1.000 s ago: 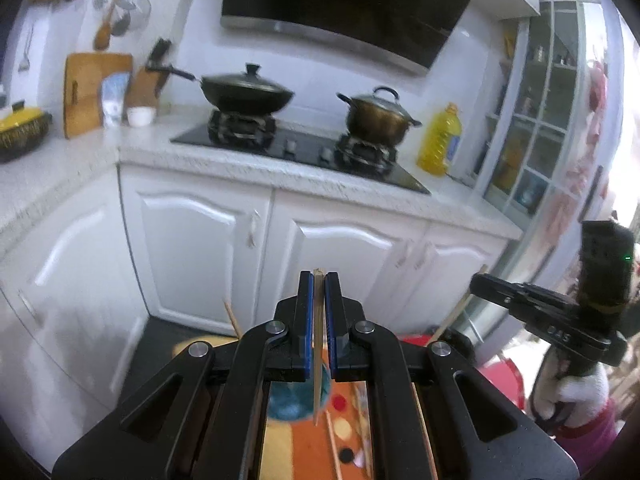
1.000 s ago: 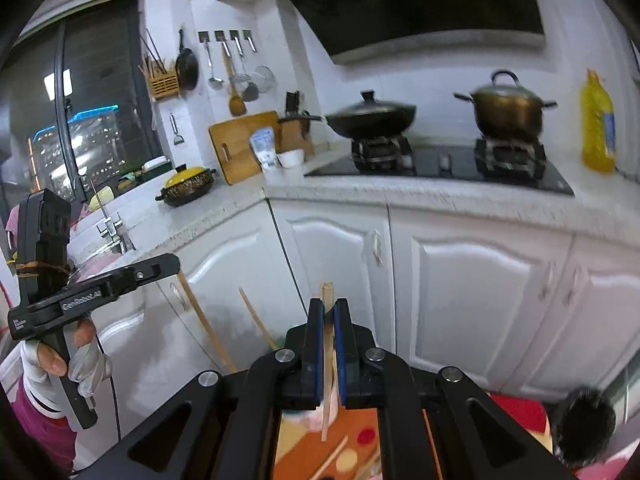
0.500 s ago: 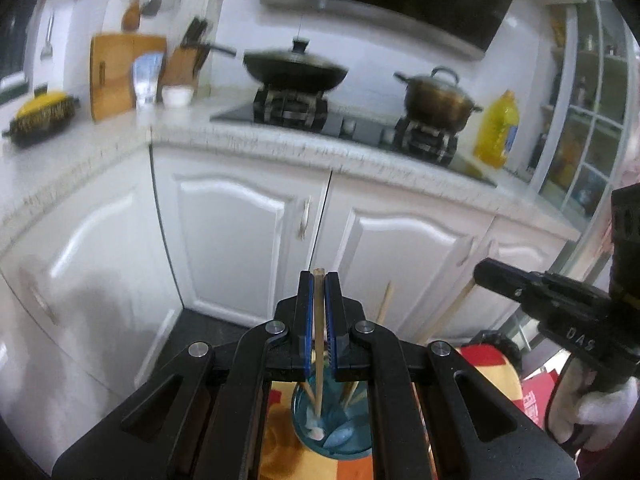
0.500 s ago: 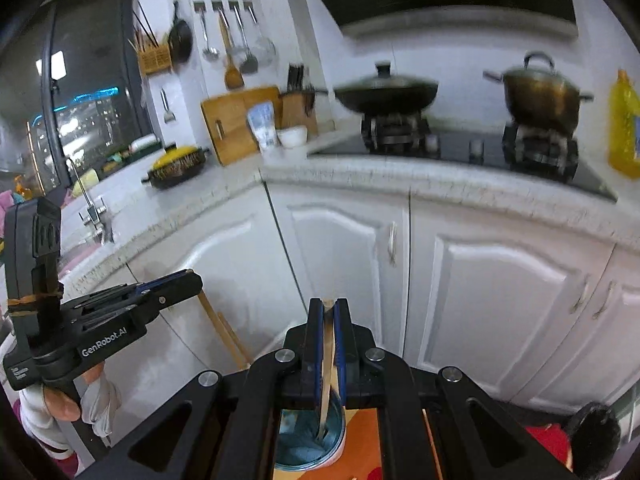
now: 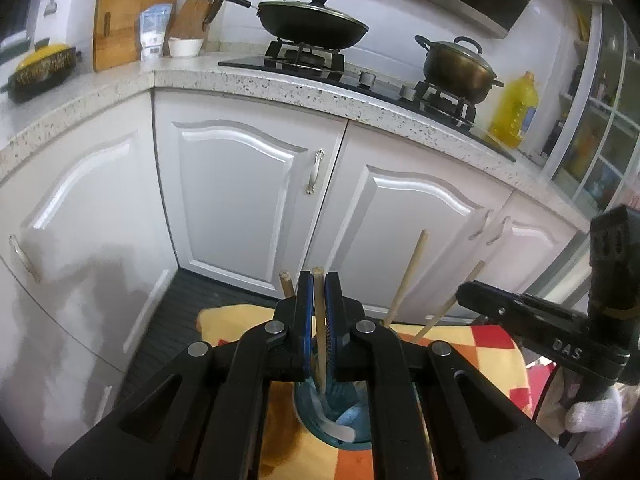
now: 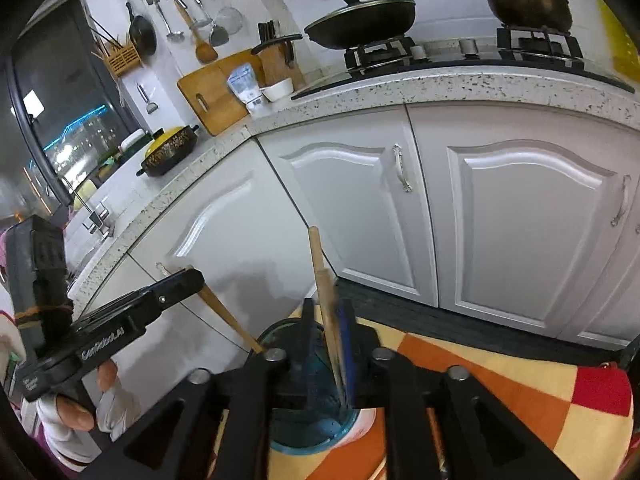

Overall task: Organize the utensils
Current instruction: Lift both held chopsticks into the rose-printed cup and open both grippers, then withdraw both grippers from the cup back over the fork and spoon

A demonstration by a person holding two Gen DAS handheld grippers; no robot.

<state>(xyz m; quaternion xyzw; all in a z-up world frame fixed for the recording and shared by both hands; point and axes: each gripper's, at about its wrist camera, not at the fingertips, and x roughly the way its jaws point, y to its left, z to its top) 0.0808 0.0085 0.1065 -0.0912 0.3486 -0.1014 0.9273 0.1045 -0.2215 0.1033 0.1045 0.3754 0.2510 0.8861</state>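
A blue cup (image 5: 348, 424) stands on a checked cloth right under both grippers, with a white spoon (image 5: 340, 432) and several wooden chopsticks in it. My left gripper (image 5: 319, 300) is shut on an upright chopstick (image 5: 318, 280) whose lower end reaches into the cup. In the right wrist view the blue cup (image 6: 304, 440) sits below my right gripper (image 6: 328, 314). Its jaws are opening: a chopstick (image 6: 318, 264) stands between them, leaning on the right pad, apart from the left one, its tip down in the cup. Each gripper shows in the other's view: right gripper (image 5: 468, 296), left gripper (image 6: 192, 280).
The cloth (image 6: 500, 380) is orange, yellow and red. White cabinet doors (image 5: 248, 192) stand close behind, under a speckled counter (image 5: 280, 84) with a lidded wok (image 5: 312, 20), a pot (image 5: 456, 66) and an oil bottle (image 5: 516, 116). Gloved hands hold both grippers.
Both grippers have come down over the blue cup, and the chopsticks' lower ends now reach into it. The right jaws, shut on their chopstick before, have parted.
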